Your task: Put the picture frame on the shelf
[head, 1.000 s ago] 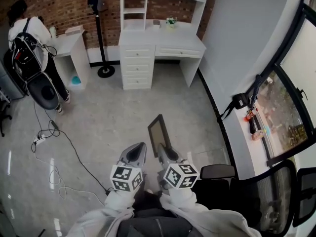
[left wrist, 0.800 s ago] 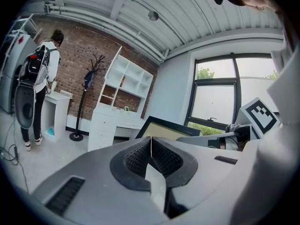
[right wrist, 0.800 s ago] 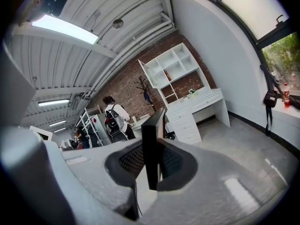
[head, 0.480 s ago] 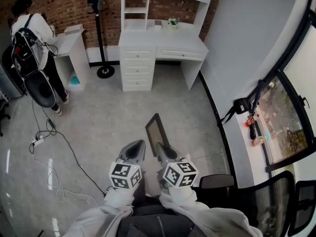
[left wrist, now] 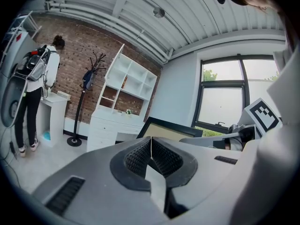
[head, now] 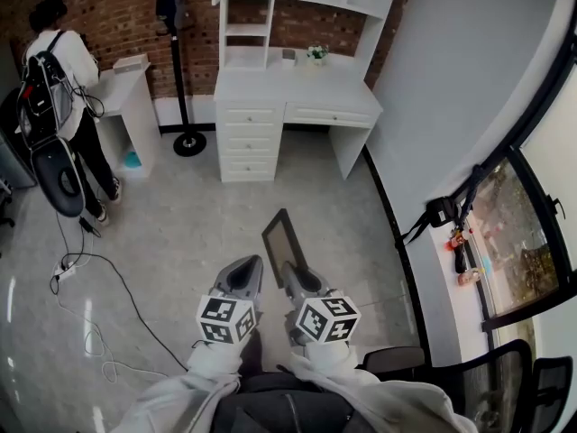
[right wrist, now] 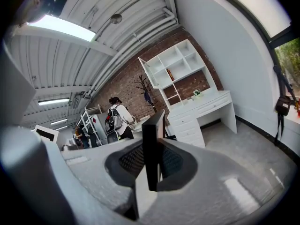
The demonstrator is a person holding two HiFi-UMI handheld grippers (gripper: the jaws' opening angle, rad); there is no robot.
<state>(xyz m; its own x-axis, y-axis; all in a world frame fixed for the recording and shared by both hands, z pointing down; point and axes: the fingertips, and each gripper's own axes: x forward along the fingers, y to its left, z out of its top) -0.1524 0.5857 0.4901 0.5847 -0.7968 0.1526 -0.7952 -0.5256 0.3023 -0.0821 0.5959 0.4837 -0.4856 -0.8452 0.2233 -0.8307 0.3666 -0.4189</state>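
A black picture frame (head: 280, 240) stands upright on edge between the jaws of my right gripper (head: 293, 273), which is shut on its lower part. The right gripper view shows the frame's dark edge (right wrist: 151, 144) pinched between the ribbed pads. Beside it, my left gripper (head: 247, 267) is shut with nothing in it; in its own view the pads (left wrist: 140, 156) meet, and the frame (left wrist: 174, 128) shows to the right. Both point level at the white desk (head: 297, 87) with its shelf unit (head: 248, 30) against the brick wall, some way ahead across the floor.
A person with a backpack (head: 56, 70) stands at a small white table (head: 123, 81) far left. A coat stand (head: 179, 61) is left of the desk. Cables (head: 81, 269) lie on the floor at left. A black office chair (head: 433, 368) and a window sill (head: 464, 251) are at right.
Both grippers and the frame have travelled forward over the floor toward the desk, which now looks nearer. The grip on the frame is unchanged.
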